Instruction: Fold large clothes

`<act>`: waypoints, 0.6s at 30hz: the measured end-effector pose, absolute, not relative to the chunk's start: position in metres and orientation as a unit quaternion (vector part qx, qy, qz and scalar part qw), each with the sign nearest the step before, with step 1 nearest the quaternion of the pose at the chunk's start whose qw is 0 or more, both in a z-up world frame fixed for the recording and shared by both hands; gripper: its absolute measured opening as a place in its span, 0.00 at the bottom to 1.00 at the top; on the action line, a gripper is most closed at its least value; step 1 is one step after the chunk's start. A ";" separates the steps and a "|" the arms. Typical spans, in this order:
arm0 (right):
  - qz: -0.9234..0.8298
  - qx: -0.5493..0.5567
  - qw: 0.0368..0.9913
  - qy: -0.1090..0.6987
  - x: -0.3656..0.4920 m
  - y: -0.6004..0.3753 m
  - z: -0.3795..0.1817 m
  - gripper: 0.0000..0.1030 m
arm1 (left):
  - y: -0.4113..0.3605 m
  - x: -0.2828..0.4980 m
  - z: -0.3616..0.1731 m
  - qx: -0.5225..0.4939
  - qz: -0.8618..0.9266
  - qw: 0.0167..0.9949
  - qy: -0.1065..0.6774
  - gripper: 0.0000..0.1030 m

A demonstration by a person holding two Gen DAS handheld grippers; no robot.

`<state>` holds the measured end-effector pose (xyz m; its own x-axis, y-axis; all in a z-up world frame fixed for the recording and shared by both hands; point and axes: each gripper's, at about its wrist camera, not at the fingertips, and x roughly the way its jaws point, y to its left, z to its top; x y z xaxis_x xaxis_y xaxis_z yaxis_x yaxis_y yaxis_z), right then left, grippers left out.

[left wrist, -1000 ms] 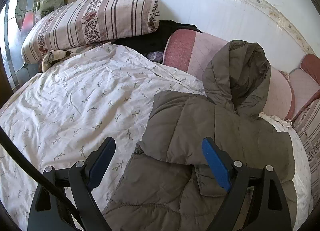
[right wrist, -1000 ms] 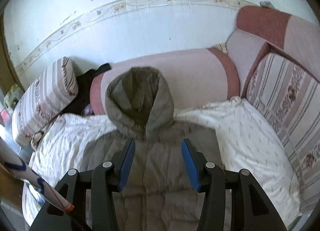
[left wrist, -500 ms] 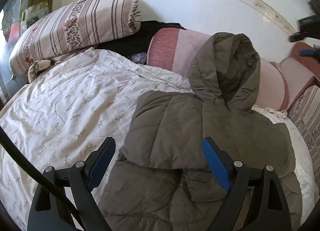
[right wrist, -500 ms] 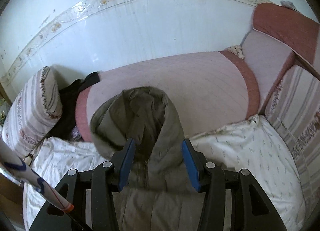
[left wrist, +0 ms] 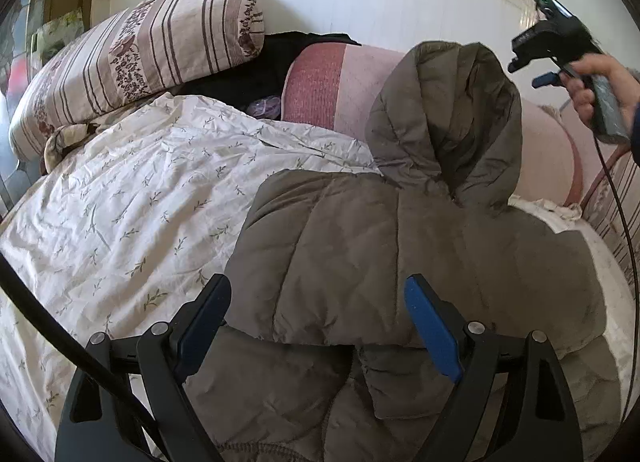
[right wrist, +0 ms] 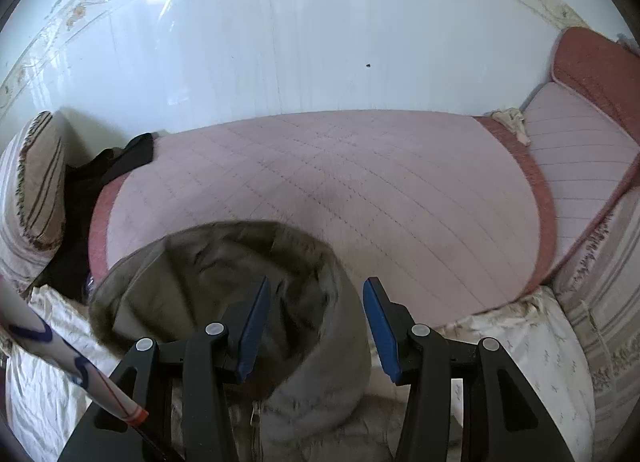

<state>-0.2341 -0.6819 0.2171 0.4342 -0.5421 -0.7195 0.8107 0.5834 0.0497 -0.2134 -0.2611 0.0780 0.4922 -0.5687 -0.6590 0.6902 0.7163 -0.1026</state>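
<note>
An olive-brown padded hooded jacket (left wrist: 400, 262) lies on a white floral sheet (left wrist: 140, 214), with a sleeve folded across its body. Its hood (left wrist: 448, 118) leans up against a pink cushion (left wrist: 340, 90). My left gripper (left wrist: 318, 322) is open and empty, low over the folded sleeve. My right gripper (right wrist: 316, 322) is open and empty, right over the hood (right wrist: 224, 286); it also shows in the left wrist view (left wrist: 536, 66), held above the hood's right side.
A striped bolster (left wrist: 132, 54) and dark clothing (left wrist: 256, 74) lie at the back left. A long pink cushion (right wrist: 340, 202) runs along the white wall. Striped and pink cushions (right wrist: 580, 166) stand at the right. A white stick with an orange band (right wrist: 80, 370) crosses the lower left.
My right gripper has moved forward from over the jacket's body to the hood. My left gripper has shifted right and closer to the folded sleeve. Both stay open.
</note>
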 end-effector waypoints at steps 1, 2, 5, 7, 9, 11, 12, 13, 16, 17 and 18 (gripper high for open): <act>-0.411 0.200 0.823 0.337 -0.230 -0.689 0.212 0.48 | -0.262 -0.213 0.077 0.089 -0.364 0.860 0.347 0.85; -0.410 0.201 0.823 0.337 -0.227 -0.692 0.208 0.45 | -0.263 -0.213 0.076 0.089 -0.364 0.860 0.348 0.85; -0.414 0.197 0.820 0.341 -0.220 -0.701 0.193 0.34 | -0.265 -0.212 0.073 0.089 -0.364 0.858 0.352 0.85; -0.415 0.190 0.818 0.351 -0.217 -0.701 0.182 0.07 | -0.265 -0.211 0.071 0.091 -0.364 0.857 0.353 0.85; -0.419 0.183 0.818 0.350 -0.222 -0.698 0.178 0.06 | -0.267 -0.211 0.069 0.094 -0.362 0.857 0.354 0.85; -0.430 0.180 0.819 0.334 -0.234 -0.692 0.183 0.05 | -0.266 -0.210 0.069 0.093 -0.361 0.857 0.355 0.85; -0.429 0.190 0.822 0.322 -0.242 -0.689 0.188 0.05 | -0.266 -0.210 0.069 0.092 -0.361 0.857 0.356 0.85; -0.425 0.199 0.826 0.313 -0.250 -0.684 0.194 0.05 | -0.265 -0.210 0.069 0.090 -0.360 0.858 0.356 0.85; -0.418 0.191 0.834 0.307 -0.269 -0.666 0.208 0.05 | -0.263 -0.210 0.072 0.087 -0.361 0.859 0.354 0.85; -0.415 0.188 0.836 0.306 -0.275 -0.658 0.211 0.05 | -0.262 -0.210 0.073 0.086 -0.361 0.859 0.353 0.85; -0.413 0.187 0.837 0.305 -0.282 -0.650 0.215 0.05 | -0.261 -0.210 0.074 0.085 -0.361 0.859 0.352 0.85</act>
<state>-0.2820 -0.6502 0.2146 0.4728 -0.5775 -0.6656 0.8058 0.5890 0.0614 -0.2102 -0.2614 0.0738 0.4914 -0.5598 -0.6672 0.6797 0.7255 -0.1080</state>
